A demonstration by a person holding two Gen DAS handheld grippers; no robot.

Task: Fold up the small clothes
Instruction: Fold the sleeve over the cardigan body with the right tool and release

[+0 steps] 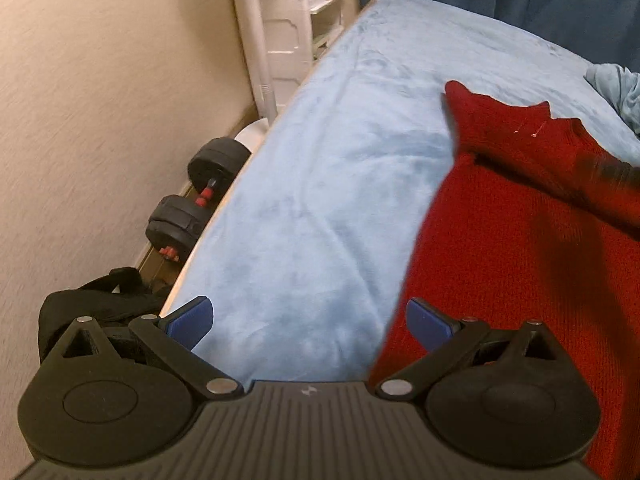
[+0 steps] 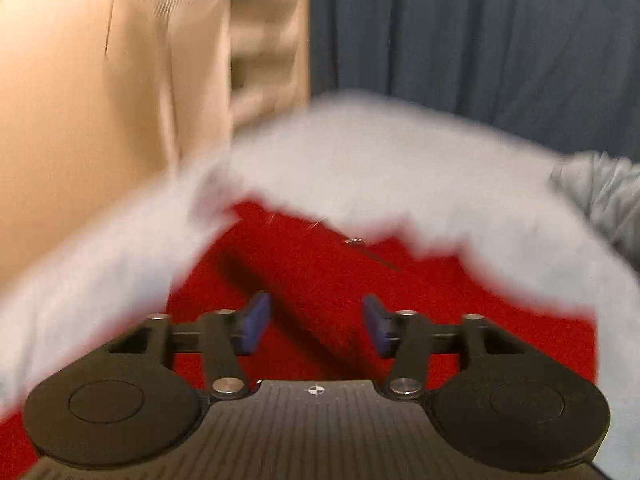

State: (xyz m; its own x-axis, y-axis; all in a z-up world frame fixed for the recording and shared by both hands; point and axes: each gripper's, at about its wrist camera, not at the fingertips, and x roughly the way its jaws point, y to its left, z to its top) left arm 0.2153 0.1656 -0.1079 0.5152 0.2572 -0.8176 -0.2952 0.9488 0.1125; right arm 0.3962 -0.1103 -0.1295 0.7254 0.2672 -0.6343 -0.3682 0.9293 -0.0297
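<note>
Red knit garment (image 1: 520, 248) spread on the blue bed cover (image 1: 312, 184), 1 fold across its top.
Left gripper (image 1: 310, 326) wide, empty, at its edge; right gripper (image 2: 316, 324) half-open, empty above it; each should pinch 1 edge squarely.

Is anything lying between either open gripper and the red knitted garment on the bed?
Nothing visible does. The left gripper hangs open at the red knitted garment's edge; the right gripper is open directly over it, only bare light blue bedspread around.
</note>
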